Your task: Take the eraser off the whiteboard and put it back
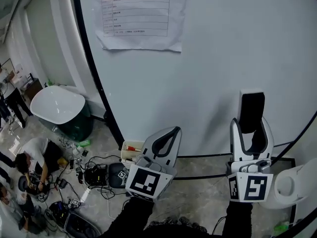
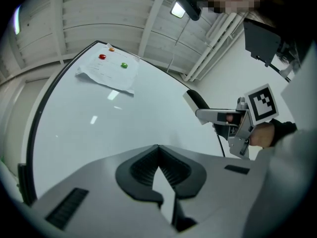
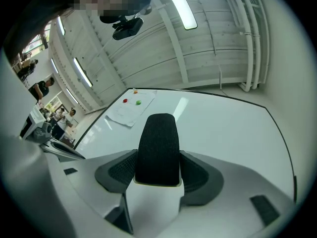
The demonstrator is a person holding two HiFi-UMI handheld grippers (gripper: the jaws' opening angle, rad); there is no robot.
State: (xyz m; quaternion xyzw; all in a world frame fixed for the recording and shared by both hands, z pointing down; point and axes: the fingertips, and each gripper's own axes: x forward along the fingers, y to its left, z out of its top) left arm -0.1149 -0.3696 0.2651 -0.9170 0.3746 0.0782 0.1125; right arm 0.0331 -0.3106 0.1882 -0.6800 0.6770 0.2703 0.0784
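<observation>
Nearest the head camera sat the right gripper, its jaws clamped on the eraser, one jaw on each long side. The eraser's long axis ran along the jaws and pointed up the whiteboard, with its far end standing clear of the jaw tips. It lay straight ahead of this gripper, so the right hand was the nearer one for putting it back; I judged that only a short push toward the board remained. Whether it already touched the surface could not be told. It was a white block with a black felt face, rounded at the far end, and the felt was turned toward the person. To the left, the left gripper hung with its jaws pressed together on nothing. Farther up and left, a paper sheet hung on the board.
</observation>
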